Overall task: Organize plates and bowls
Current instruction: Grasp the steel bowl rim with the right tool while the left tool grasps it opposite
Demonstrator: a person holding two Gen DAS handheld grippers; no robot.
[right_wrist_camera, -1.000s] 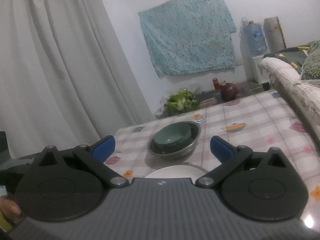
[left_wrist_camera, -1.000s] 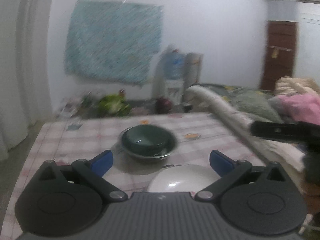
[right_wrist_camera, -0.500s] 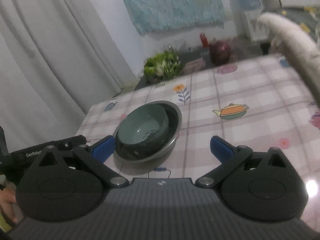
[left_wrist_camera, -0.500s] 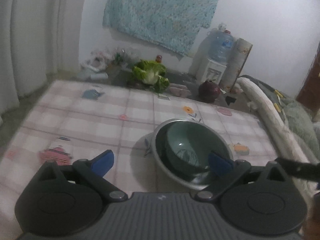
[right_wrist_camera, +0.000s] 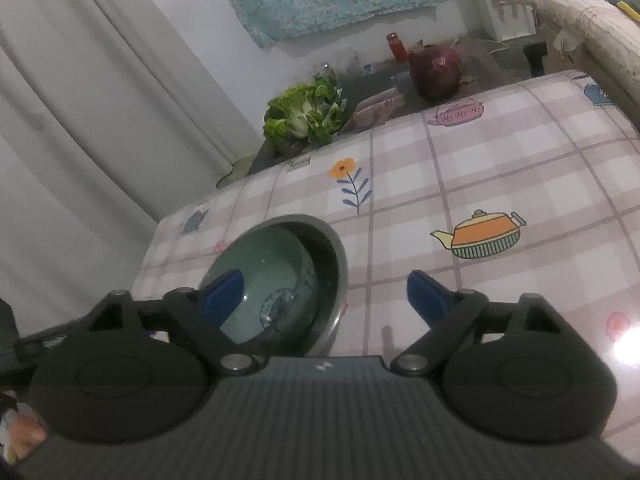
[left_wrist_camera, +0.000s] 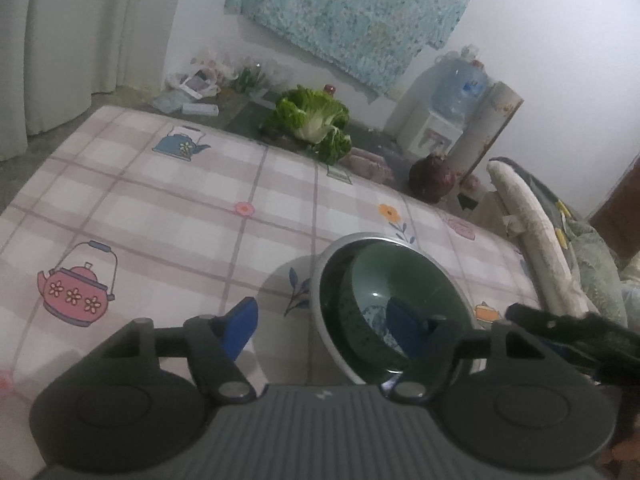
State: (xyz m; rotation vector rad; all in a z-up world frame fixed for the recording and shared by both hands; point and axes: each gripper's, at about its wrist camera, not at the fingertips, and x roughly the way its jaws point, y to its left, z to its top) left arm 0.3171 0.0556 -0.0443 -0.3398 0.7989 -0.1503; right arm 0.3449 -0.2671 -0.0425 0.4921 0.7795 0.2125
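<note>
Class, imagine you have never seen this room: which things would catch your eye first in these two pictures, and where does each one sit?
First comes the green bowl nested inside the steel bowl on the checked tablecloth, right in front of the open left gripper and right gripper. Next, the leafy cabbage just beyond the table's far edge. Then the blue cloth hanging on the white wall.

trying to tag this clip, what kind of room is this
Probably a lived-in room at home, not a proper kitchen: a table under a teapot-print tablecloth, a water dispenser by the wall, bedding alongside, and a cabbage on the floor.
</note>
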